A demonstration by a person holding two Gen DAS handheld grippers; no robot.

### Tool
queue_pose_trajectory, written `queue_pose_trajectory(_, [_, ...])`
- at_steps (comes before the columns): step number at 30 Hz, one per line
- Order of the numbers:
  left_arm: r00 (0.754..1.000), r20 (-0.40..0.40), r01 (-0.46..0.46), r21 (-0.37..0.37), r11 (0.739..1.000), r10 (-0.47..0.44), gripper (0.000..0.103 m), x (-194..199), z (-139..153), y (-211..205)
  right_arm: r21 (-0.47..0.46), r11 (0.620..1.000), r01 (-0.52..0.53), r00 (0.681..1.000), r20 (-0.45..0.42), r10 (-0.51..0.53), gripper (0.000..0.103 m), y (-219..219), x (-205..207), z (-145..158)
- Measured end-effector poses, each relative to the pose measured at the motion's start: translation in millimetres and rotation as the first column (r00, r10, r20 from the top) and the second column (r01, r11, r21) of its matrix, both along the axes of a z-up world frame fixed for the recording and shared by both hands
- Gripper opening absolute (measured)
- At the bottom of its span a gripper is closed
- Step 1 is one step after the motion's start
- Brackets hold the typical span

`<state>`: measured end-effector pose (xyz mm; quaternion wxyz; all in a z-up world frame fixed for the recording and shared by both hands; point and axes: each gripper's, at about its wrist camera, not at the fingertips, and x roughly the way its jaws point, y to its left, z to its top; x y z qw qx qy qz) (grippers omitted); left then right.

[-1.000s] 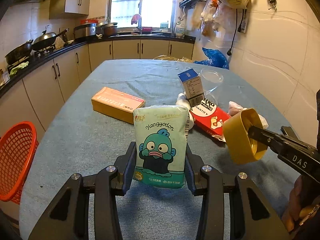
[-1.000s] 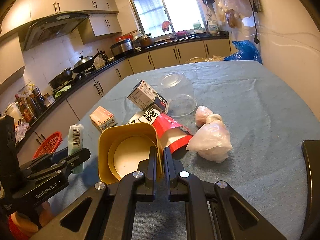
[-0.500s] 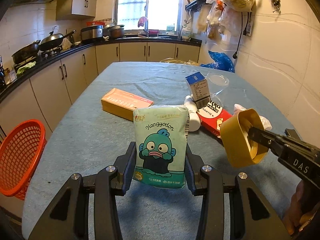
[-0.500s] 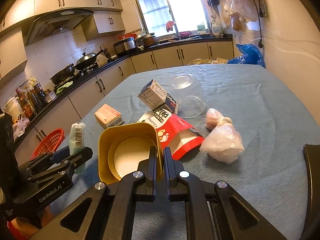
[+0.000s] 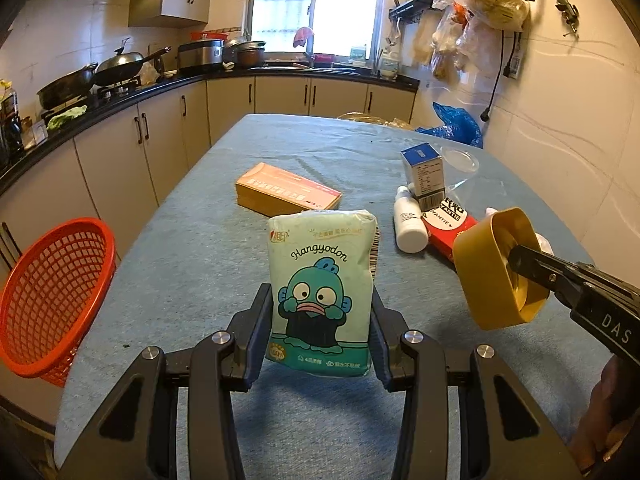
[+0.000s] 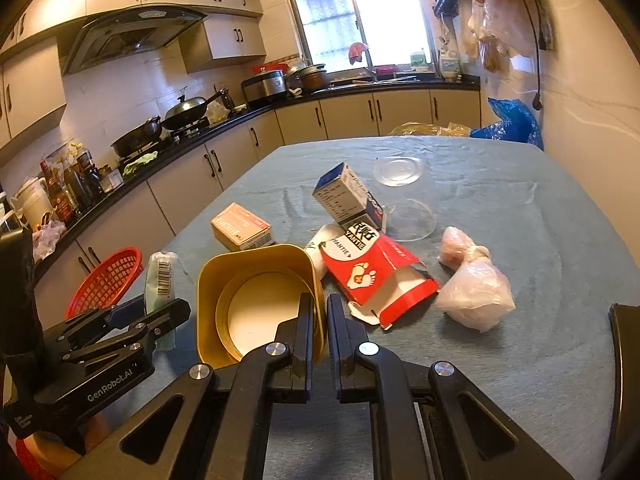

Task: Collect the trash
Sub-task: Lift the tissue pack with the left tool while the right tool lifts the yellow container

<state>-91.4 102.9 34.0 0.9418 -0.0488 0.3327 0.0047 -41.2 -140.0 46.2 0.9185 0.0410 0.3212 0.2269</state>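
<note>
Nearest to me, my left claw (image 5: pixel 322 320) was clamped on the tissue pack (image 5: pixel 322 292), which stood upright between the pads with its long axis vertical, lifted off the blue surface (image 5: pixel 192 264). Just to its right, my right claw (image 6: pixel 320 320) was pinched tight on the wall of the yellow tub (image 6: pixel 260 300), one finger inside and one outside, the tub's open mouth turned toward that camera. What I judged the next move to turn on was the red basket (image 5: pixel 52 300): it sat off the left edge of the surface, beside the cabinets, so the left claw was the nearer one and the right would have to cross over. The left view showed the basket's mouth tipped toward the surface; the right view gave only a slice of it behind the left claw. Farther out lay the trash not yet collected: the white bottle (image 5: pixel 408 224), the red carton (image 6: pixel 372 276), the blue and white box (image 6: pixel 348 196) leaning on them, and the orange box (image 5: pixel 288 194). Only the right view showed the knotted plastic bag (image 6: pixel 472 288) whole, and the clear plastic container (image 6: pixel 404 196) more fully.
</note>
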Motion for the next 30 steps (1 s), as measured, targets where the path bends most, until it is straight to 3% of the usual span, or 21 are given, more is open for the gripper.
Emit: queue_pose_trajectory(30, [0.995, 0.044, -0.086, -0.056, 0.995, 0.088, 0.041, -23.8, 11.0, 41.7, -0.057, 0.994, -0.092, 0.996, 0.011, 0.093, 0.007, 53.2, -11.5, 11.1])
